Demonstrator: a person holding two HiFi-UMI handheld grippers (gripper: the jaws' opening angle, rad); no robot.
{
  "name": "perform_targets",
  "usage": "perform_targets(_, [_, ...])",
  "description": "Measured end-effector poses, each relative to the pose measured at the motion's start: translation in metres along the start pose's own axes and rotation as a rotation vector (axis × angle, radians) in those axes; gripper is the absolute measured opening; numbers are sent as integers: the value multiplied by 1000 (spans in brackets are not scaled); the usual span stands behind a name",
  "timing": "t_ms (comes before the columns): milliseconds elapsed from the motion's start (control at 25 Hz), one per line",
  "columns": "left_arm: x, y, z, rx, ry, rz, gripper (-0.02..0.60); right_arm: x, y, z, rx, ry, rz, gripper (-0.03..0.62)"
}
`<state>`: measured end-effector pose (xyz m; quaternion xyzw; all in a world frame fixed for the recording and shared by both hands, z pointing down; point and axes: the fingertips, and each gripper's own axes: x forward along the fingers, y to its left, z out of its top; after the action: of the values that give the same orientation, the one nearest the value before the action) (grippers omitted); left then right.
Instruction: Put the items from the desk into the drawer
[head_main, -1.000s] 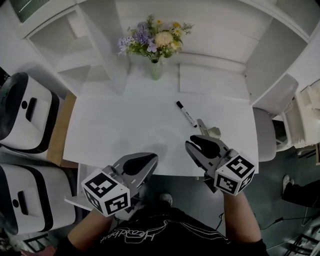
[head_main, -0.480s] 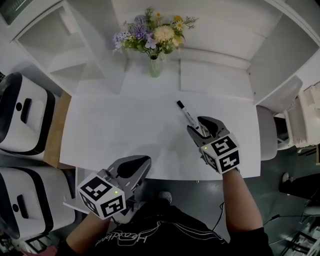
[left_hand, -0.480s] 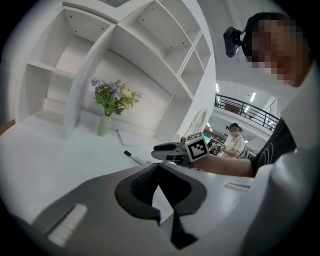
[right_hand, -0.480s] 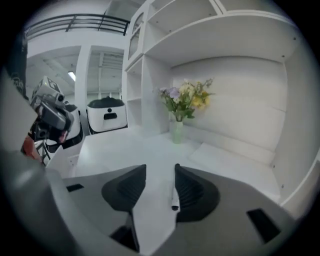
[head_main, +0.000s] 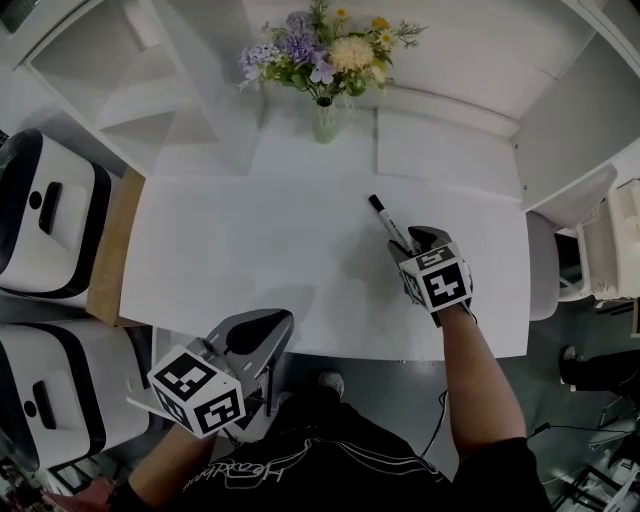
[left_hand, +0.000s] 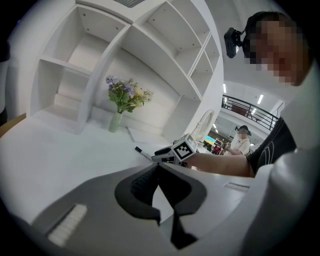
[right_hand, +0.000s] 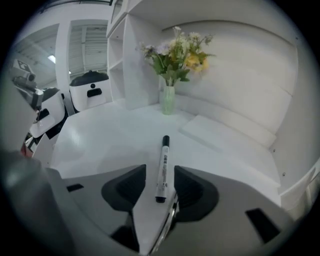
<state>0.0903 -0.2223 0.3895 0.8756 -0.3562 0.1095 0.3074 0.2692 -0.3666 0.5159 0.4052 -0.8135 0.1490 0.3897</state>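
A black-capped white marker (head_main: 387, 220) lies on the white desk (head_main: 250, 250), right of the middle. In the right gripper view the marker (right_hand: 162, 167) points away from me, and its near end sits between the jaws. My right gripper (head_main: 411, 241) (right_hand: 160, 174) is open, one jaw on each side of that end, neither pressing it. A thin metal-edged thing (right_hand: 169, 223) shows under the right jaw; what it is I cannot tell. My left gripper (head_main: 278, 320) (left_hand: 159, 168) is shut and empty, held off the desk's front edge.
A glass vase of flowers (head_main: 323, 118) stands at the back middle, with a flat white pad (head_main: 440, 152) beside it. White shelving rises on both sides. Two white-and-black machines (head_main: 45, 215) stand left of the desk. A white panel (head_main: 165, 345) juts out below the desk's front left.
My right gripper has moved forward across the desk from the front edge until its jaws stand on either side of the marker's near end. The left gripper has sunk back slightly.
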Motion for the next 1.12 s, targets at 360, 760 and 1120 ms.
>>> perform_targets(360, [-17, 14, -10, -23, 2, 32, 9, 22, -4, -15, -45, 139, -17, 129])
perform_targets(760, [-26, 15, -18, -20, 12, 29, 9, 23, -2, -16, 31, 161, 17, 75])
perform_targets(1120, [-43, 15, -25, -16, 18, 38, 9, 6, 6, -2, 86, 68, -11, 74])
